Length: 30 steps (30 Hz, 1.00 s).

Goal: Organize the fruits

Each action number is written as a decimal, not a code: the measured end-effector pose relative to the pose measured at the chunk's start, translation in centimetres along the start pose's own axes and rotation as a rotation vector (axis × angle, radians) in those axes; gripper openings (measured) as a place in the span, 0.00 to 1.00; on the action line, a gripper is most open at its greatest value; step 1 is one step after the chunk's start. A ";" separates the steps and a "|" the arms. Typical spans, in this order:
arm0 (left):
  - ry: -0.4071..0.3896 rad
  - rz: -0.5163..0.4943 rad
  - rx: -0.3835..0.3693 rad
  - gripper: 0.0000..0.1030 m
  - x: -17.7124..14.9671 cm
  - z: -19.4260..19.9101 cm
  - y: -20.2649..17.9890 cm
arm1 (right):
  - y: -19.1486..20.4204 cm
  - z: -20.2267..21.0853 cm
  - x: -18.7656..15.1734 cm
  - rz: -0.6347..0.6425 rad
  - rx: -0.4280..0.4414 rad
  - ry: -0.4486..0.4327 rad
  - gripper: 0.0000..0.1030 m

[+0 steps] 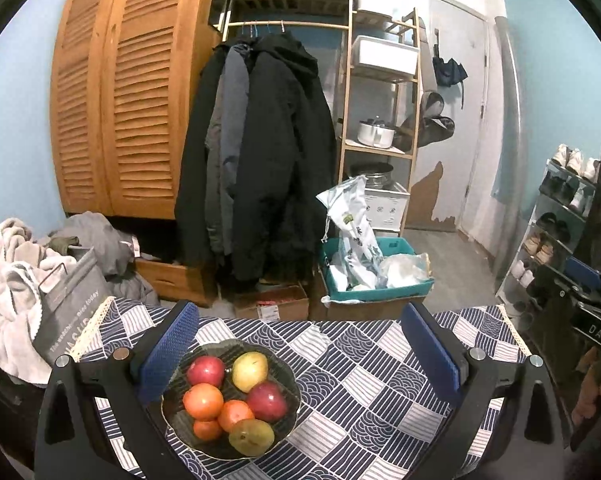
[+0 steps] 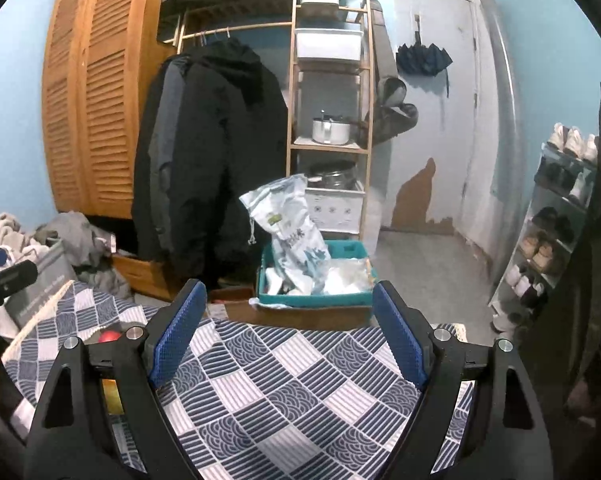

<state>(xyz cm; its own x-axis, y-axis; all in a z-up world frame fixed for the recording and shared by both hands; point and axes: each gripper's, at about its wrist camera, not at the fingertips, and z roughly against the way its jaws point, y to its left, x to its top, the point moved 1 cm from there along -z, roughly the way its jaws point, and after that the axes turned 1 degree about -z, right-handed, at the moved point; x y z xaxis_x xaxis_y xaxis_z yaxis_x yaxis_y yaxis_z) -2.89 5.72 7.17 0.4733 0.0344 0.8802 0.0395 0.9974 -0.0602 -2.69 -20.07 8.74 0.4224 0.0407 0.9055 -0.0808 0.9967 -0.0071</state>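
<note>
A dark glass bowl (image 1: 288,376) sits on the blue-and-white patterned tablecloth (image 1: 360,380). It holds two red apples (image 1: 205,371), a yellow-green pear (image 1: 250,371), several orange fruits (image 1: 203,401) and a green mango (image 1: 251,437). My left gripper (image 1: 298,354) is open and empty above the bowl, its left finger beside the bowl's left rim. My right gripper (image 2: 288,344) is open and empty over bare cloth (image 2: 284,392). In the right wrist view a red fruit (image 2: 109,336) and a yellow one (image 2: 112,396) peek out behind the left finger.
Beyond the table's far edge are cardboard boxes (image 1: 272,304), a teal crate of bags (image 1: 376,276), hanging dark coats (image 1: 260,160), a wooden wardrobe (image 1: 120,100) and a shelf rack (image 1: 380,120). A laundry basket (image 1: 68,316) stands left, a shoe rack (image 1: 556,232) right.
</note>
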 end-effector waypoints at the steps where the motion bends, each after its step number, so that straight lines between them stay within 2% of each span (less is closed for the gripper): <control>1: -0.002 -0.002 0.002 0.99 0.0 0.0 0.0 | 0.0 0.0 0.0 0.000 -0.001 -0.001 0.81; 30: 0.005 -0.011 0.004 0.99 0.1 0.2 -0.6 | -0.3 0.0 0.0 0.001 -0.001 0.001 0.81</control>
<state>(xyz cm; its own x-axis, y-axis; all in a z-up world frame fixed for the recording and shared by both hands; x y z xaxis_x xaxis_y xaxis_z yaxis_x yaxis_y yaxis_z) -3.02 5.12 7.38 0.4770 0.0234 0.8786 0.0414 0.9979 -0.0491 -2.64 -20.38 8.74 0.4234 0.0422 0.9050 -0.0802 0.9967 -0.0089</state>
